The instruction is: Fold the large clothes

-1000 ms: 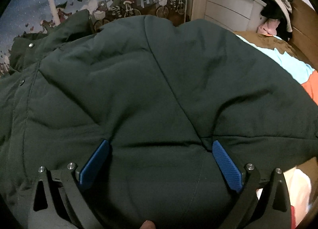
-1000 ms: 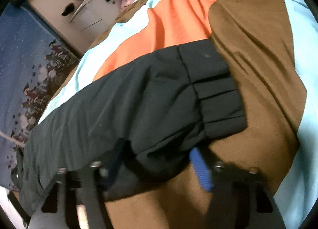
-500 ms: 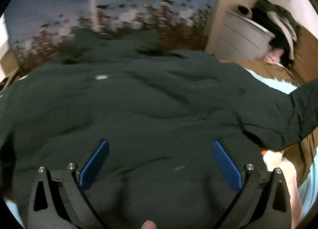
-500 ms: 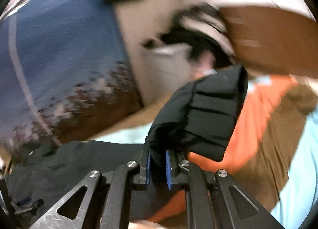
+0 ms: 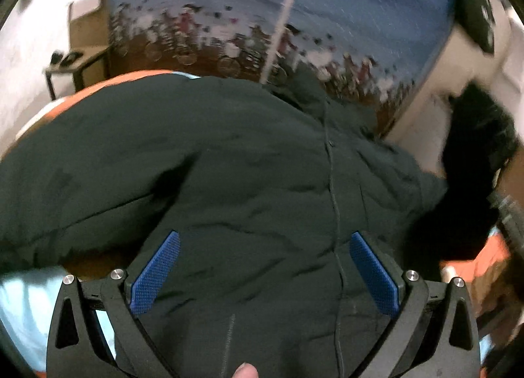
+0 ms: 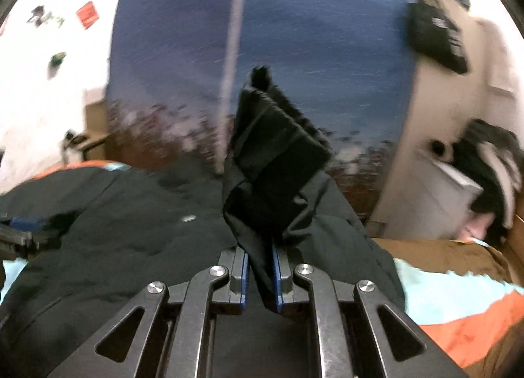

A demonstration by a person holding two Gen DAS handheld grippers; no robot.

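Two tools in view. Right tool (image 6: 260, 274): jaws nearly together, blue pads (image 6: 244, 274) pinching a fold of the sleeve (image 6: 275, 161). Ribbed cuff end stands up past the pads, clear of the bed, in front of the curtain (image 6: 294, 34). No gap visible between pads and cloth, so it's a firm grip. Jaws have just been closing, sleeve fabric between them.

Left tool (image 5: 265, 276): jaws wide apart, blue pads (image 5: 155, 276) on either side of the frame with nothing pinched. It hovers over the coat (image 5: 229, 165); can't tell if the fingers touch the cloth. A fingertip (image 5: 245, 371) shows at the bottom edge of that view.

Coat: dark green, padded, spread across the bed (image 6: 458, 299), front seam with a snap running up the middle of the left view. Body lies flat-ish with creases; collar end points toward the curtain. In the right view the left tool shows at the far left edge over the coat.

Bed cover is in colour blocks: light blue, orange, brown. Coat covers most of it; cover shows at the left and right edges.

Beyond the bed: blue curtain with a printed border along its lower part. White dresser (image 6: 439, 201) to the right with dark clothes (image 6: 491, 155) heaped on top. Both views are motion-blurred, background detail is soft.
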